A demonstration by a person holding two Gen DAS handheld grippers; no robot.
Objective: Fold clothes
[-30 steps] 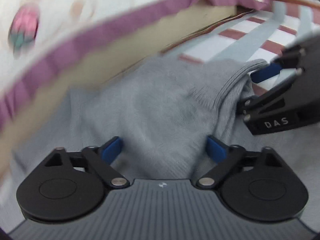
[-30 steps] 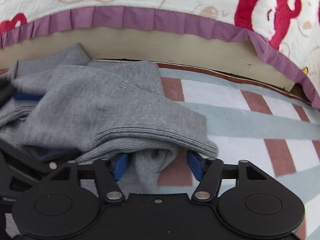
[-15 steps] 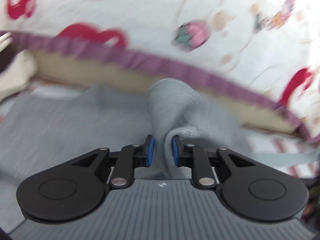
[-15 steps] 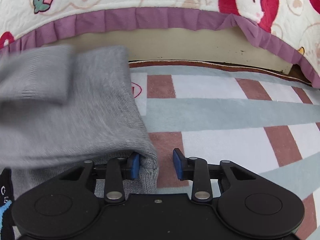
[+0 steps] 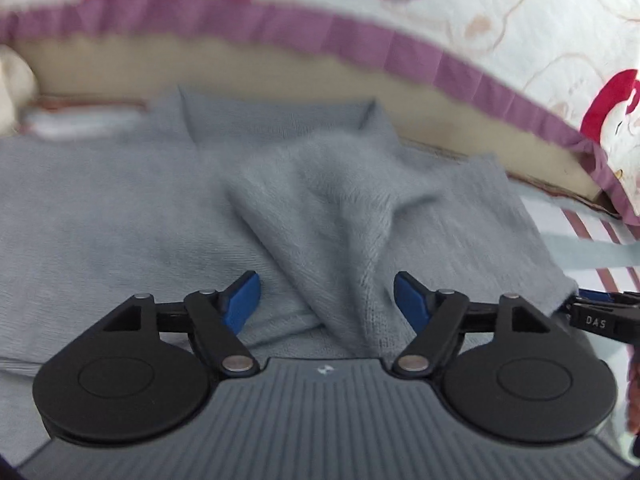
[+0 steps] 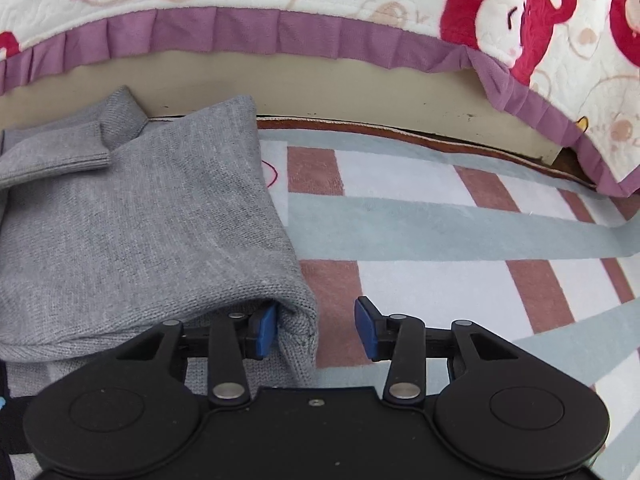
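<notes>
Grey sweater [image 6: 132,224] lying folded on the striped mat [image 6: 460,224], against the bed frame.
Left gripper [image 5: 326,300] hovering wide open over its raised fold; right gripper [image 6: 316,326] sitting open at its corner, gripping nothing.

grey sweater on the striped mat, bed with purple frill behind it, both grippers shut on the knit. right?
Not quite: both grippers are open. The left wrist view shows the left gripper spread over a sweater fold; the right wrist view shows the right gripper parted at its corner. The striped mat and purple frill are correct.
</notes>
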